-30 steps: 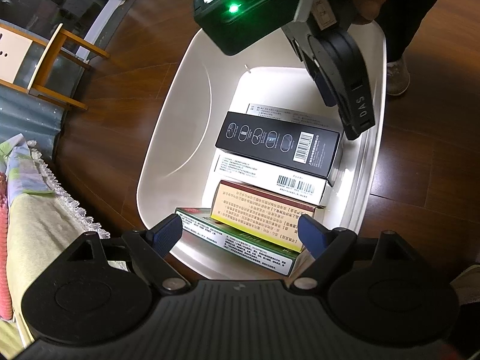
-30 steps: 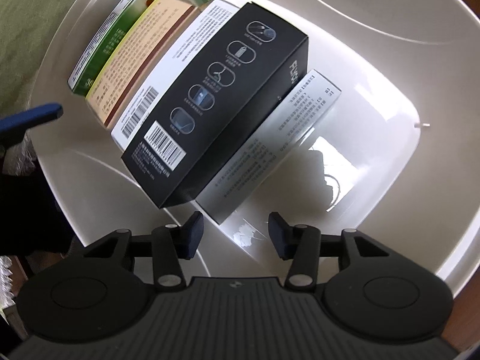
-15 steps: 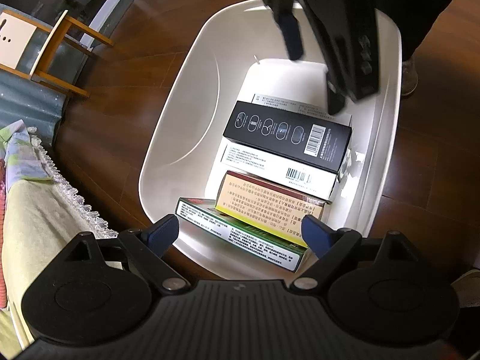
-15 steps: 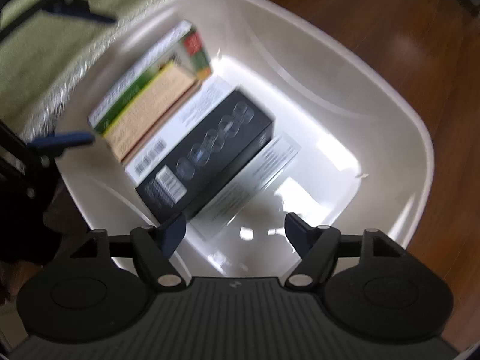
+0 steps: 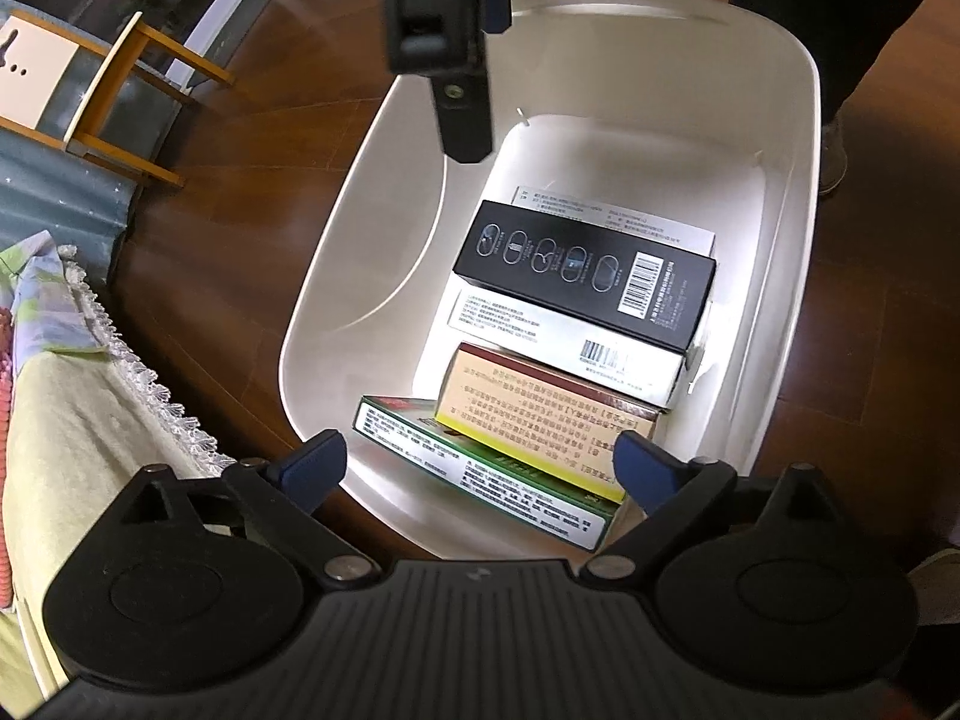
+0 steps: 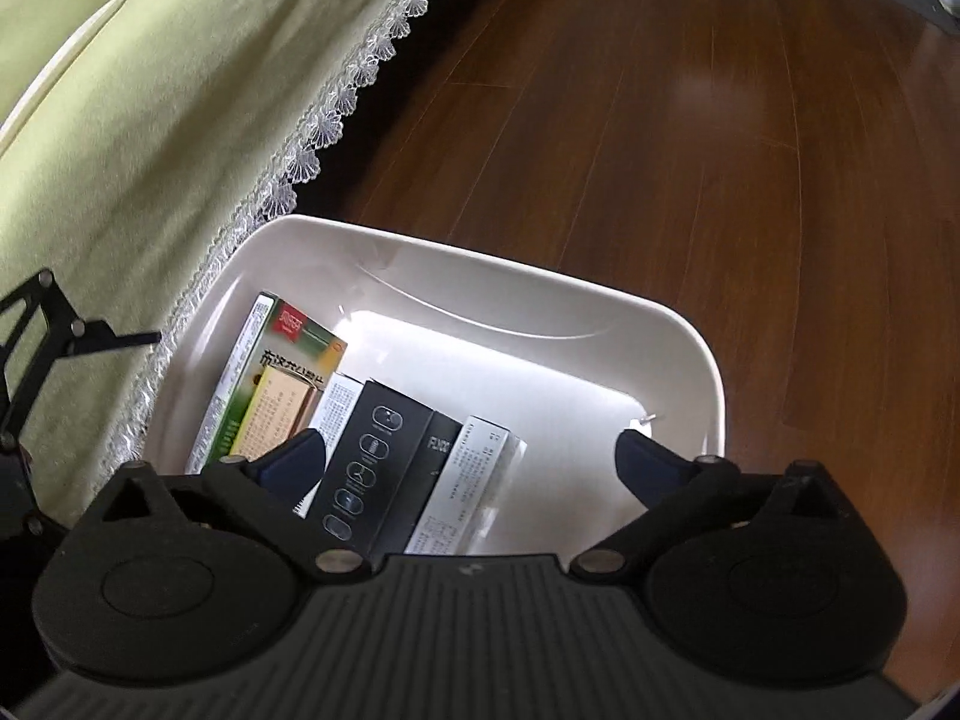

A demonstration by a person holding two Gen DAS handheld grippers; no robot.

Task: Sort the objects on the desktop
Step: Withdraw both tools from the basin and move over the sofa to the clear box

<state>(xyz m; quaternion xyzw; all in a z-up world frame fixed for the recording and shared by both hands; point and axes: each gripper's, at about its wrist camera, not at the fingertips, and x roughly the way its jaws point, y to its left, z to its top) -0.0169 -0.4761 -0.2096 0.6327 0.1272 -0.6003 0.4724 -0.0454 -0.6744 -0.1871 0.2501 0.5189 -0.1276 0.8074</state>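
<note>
The left gripper (image 5: 480,465) is hovering with its jaws spread wide and nothing between them, above the near end of the white bin (image 5: 336,324). The right gripper (image 6: 471,456) is likewise gaping and carrying nothing, poised over the same bin from its other end; in the left view it is showing as a dark body hanging over the bin's far rim.

Five boxes are lying inside the bin, overlapping in a row along one wall. The green box (image 5: 480,468) is sitting lowest at one end, the tan box (image 5: 540,420) leaning on it, then a white box (image 5: 540,336), the black box (image 5: 585,270) on top, and a pale box (image 5: 618,222) peeking out beneath. The bin is resting on the wood floor (image 6: 660,150), just beside the lace-edged cloth (image 6: 150,150).
</note>
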